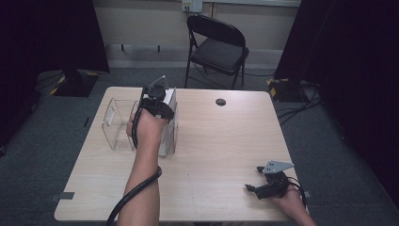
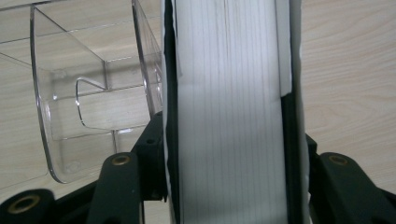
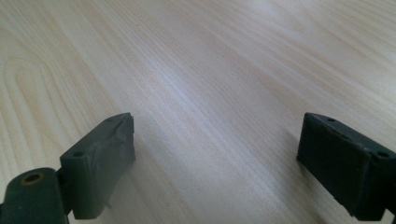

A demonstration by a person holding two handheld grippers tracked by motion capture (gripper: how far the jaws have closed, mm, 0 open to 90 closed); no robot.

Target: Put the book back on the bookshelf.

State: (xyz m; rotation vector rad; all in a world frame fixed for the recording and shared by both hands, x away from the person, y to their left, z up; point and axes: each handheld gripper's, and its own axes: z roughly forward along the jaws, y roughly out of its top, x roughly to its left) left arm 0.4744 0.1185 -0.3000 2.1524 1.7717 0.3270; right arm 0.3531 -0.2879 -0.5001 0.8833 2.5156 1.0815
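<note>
Setting the book (image 2: 231,116) upright in the clear plastic holder (image 1: 115,127) at the far left of the counter (image 1: 221,155), I have the left gripper (image 2: 233,158) around its covers, though I cannot tell whether the pads are pressing. I'd free it only once it stands supported, then pull straight back without nudging the holder. My right gripper (image 3: 215,154) rests wide and empty at the near right.

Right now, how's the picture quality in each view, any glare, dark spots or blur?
High view: dim overall, with black curtains swallowing the sides, though the table reads clearly. Left gripper view: the white book sits so close it looks soft and washed out, and the clear bin catches faint reflections. Right gripper view: a pale sheen runs across the wood, and the near tool tips look soft.
</note>
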